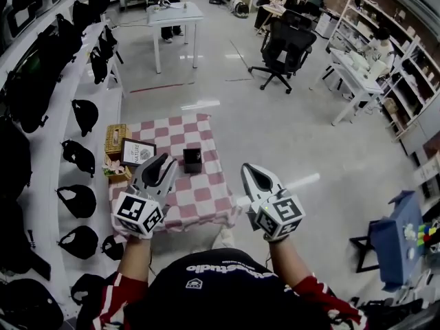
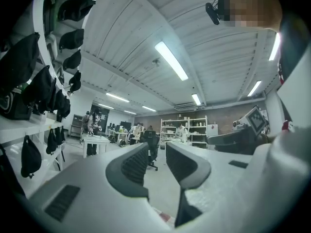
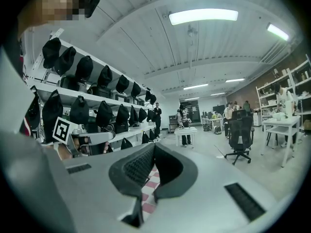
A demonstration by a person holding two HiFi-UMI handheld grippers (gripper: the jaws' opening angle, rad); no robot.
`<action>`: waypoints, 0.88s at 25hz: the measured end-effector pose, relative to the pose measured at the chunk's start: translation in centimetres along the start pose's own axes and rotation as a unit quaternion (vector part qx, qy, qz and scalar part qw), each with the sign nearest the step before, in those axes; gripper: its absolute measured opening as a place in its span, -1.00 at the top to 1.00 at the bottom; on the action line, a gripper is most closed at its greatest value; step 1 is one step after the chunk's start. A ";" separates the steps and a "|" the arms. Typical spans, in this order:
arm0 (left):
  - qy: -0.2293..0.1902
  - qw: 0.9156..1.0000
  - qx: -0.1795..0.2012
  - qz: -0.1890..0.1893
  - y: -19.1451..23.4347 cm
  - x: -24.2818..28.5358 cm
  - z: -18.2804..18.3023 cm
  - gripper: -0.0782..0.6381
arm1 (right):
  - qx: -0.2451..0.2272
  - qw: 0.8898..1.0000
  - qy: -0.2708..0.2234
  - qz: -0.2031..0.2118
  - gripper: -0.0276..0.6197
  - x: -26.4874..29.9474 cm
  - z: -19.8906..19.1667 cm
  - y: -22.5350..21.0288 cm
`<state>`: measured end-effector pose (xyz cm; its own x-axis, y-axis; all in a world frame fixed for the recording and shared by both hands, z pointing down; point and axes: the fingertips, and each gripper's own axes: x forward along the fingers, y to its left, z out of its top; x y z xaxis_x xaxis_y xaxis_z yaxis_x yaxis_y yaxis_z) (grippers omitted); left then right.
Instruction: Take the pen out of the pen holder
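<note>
A small black pen holder (image 1: 192, 160) stands on the low table with a red-and-white checkered cloth (image 1: 206, 198). Something pale shows at the holder's top, too small to make out as a pen. My left gripper (image 1: 163, 162) hovers level just left of the holder, a short way from it. Its jaws stand apart with only the room showing through the gap in the left gripper view (image 2: 156, 153). My right gripper (image 1: 251, 173) hangs beyond the table's right edge. Its fingertips meet with nothing between them (image 3: 154, 148). The checkered cloth (image 3: 149, 188) shows below them.
A woven box (image 1: 117, 139), a framed sign (image 1: 137, 151) and small flowers (image 1: 113, 168) crowd the table's left side. Shelves of black bags (image 1: 41, 115) run along the left. A white table (image 1: 175, 16), an office chair (image 1: 285, 47) and a blue cart (image 1: 399, 239) stand farther off.
</note>
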<state>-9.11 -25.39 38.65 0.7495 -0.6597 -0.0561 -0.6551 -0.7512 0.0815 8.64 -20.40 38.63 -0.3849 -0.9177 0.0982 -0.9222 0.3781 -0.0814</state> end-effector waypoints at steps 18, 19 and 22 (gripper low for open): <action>0.055 0.997 0.032 -0.039 -1.3 4.9 -6.0 0.44 | 0.011 0.999 0.030 0.001 0.91 1.1 -2.9 -0.8; 0.060 0.997 0.030 -0.037 -1.1 5.3 -6.7 0.44 | 0.011 0.999 0.032 0.000 0.91 1.3 -3.1 -1.2; 0.075 0.996 0.019 -0.033 -0.5 6.5 -8.7 0.44 | 0.010 0.999 0.038 -0.004 0.91 1.9 -3.4 -2.4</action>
<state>-3.13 -29.12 46.92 0.7955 -0.5992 0.0902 -0.6043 -0.7955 0.0442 9.94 -22.65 42.39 -0.3805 -0.9081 0.1747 -0.9244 0.3680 -0.1004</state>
